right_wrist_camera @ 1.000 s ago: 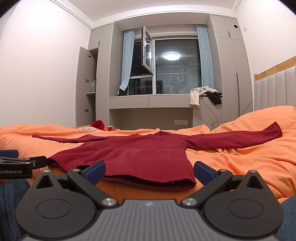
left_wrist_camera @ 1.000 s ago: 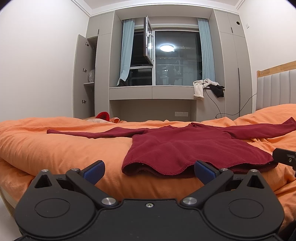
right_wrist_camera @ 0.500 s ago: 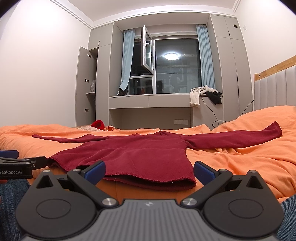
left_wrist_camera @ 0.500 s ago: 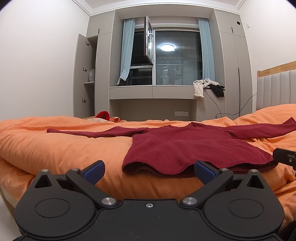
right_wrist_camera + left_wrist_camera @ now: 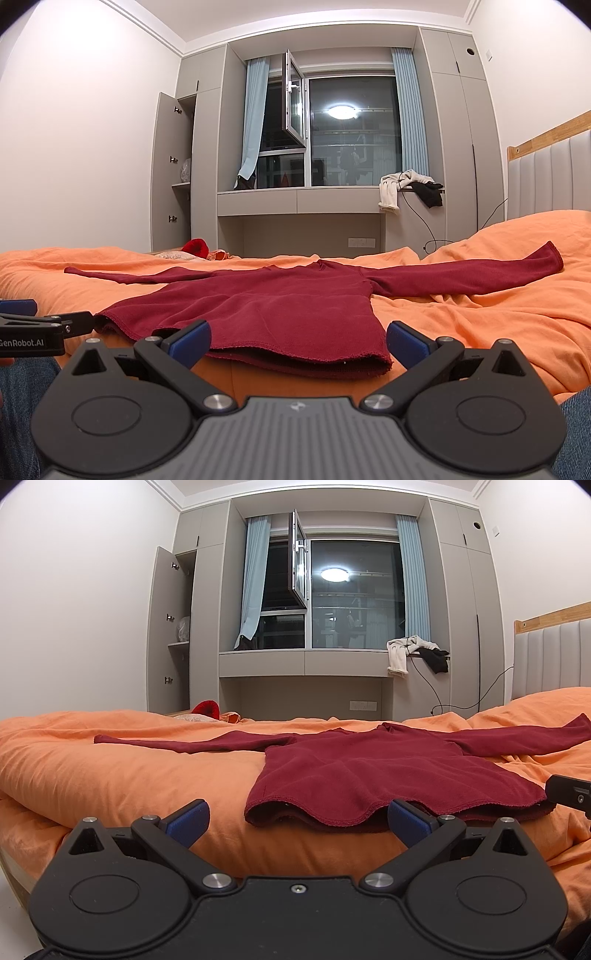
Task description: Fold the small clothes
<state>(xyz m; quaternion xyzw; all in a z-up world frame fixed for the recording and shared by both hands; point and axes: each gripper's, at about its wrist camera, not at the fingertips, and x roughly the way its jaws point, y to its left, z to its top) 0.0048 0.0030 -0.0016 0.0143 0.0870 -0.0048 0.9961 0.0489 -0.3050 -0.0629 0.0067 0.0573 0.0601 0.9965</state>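
Sweater [image 5: 373,771] flat on duvet [image 5: 129,771]; both grippers wide.

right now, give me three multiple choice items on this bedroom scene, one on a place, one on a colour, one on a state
1. Where does the sweater lie?
A. spread flat on the bed
B. hanging in the wardrobe
C. on the window ledge

2. What colour is the bed cover?
A. white
B. orange
C. blue

3. How do the jaws of the left gripper and right gripper stand?
A. both shut on the sweater
B. one open, one shut
C. both open, holding nothing

Answers:
1. A, its body and both sleeves are laid out on the cover.
2. B, orange shows all around the dark red sweater.
3. C, each wrist view shows blue fingertips set wide apart, short of the hem.
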